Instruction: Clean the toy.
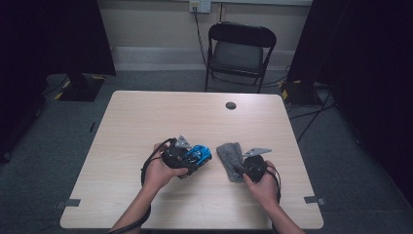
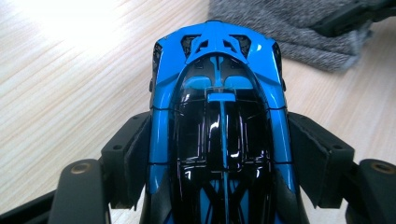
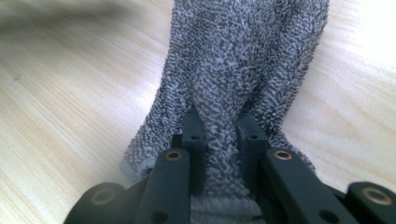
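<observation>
Left tongs (image 2: 219, 158) pinched the blue toy car (image 2: 217, 93) by its flanks — long axis along the jaws; right tongs (image 3: 219, 135) clamped a grey cloth (image 3: 243, 60) lengthwise on the worktop (image 1: 146, 117).

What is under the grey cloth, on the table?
The grey cloth lies on the bare wooden table; the right gripper pinches a fold. Anything beneath its middle is covered.

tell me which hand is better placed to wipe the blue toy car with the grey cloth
Right. The right gripper is shut on the grey cloth, beside the blue toy car clamped by the left gripper.
</observation>
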A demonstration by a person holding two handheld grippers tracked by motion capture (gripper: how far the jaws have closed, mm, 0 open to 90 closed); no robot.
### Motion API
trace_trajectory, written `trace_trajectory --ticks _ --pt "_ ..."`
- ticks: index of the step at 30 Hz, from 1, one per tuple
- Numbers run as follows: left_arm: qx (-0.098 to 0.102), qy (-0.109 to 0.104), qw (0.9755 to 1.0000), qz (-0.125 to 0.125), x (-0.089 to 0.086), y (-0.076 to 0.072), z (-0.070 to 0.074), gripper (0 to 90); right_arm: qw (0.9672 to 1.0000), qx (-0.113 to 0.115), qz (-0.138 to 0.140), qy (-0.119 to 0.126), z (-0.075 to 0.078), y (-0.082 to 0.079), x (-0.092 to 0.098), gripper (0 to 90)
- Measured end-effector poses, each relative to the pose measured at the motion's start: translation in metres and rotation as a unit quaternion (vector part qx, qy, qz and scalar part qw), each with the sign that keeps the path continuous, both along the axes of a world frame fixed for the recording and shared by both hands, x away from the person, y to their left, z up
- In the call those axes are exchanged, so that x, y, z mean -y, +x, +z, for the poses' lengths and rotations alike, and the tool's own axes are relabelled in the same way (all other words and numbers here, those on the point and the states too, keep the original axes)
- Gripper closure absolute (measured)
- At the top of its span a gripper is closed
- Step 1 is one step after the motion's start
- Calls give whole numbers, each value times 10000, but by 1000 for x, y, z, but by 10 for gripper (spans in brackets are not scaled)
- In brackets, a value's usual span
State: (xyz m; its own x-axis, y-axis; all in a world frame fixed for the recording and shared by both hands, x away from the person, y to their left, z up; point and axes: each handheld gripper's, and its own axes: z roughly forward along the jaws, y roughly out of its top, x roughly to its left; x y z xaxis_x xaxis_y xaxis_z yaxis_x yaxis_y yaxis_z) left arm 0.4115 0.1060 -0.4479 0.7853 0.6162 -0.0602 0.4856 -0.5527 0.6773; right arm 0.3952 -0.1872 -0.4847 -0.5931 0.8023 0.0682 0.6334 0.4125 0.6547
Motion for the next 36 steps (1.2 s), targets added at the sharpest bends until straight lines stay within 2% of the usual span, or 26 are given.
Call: trace_trajectory --ticks 3,5,8,9,11,12,14,15,17,22,26,32,36 --pt "6 -24 10000 -48 2 -1 0 283 9996 -75 63 247 5 12 3 789" --pt "-10 -24 10000 -78 3 -1 0 283 9995 -69 114 294 6 15 3 790" --pt "35 8 9999 -148 8 -3 1 283 9987 -5 244 440 19 27 -3 790" --pt "35 8 9999 -148 8 -3 1 283 9987 -5 244 440 19 27 -3 790" --pt "31 29 9997 -226 10 -4 2 283 9975 -8 516 490 27 33 -11 791" --pt "47 35 9997 -244 11 -4 2 283 9958 -14 714 572 32 36 -18 791" --pt "23 57 9996 -273 11 -4 2 283 9944 6 908 544 37 38 -25 791" --pt "23 57 9996 -273 11 -4 2 283 9944 6 908 544 37 38 -25 791" --pt "75 119 9996 -260 9 -4 3 283 9915 -68 1212 460 40 41 -35 791" --pt "129 69 9996 -221 2 -4 3 283 9892 -105 1369 508 41 41 -40 791" --pt "160 50 9997 -171 -3 -3 5 283 9857 -93 1543 676 45 38 -41 792" --pt "270 2 9996 -79 -7 -1 7 283 9827 -74 1639 864 47 31 -40 792" --pt "247 0 9997 -9 -9 0 5 283 9813 -116 1666 958 45 26 -40 792"
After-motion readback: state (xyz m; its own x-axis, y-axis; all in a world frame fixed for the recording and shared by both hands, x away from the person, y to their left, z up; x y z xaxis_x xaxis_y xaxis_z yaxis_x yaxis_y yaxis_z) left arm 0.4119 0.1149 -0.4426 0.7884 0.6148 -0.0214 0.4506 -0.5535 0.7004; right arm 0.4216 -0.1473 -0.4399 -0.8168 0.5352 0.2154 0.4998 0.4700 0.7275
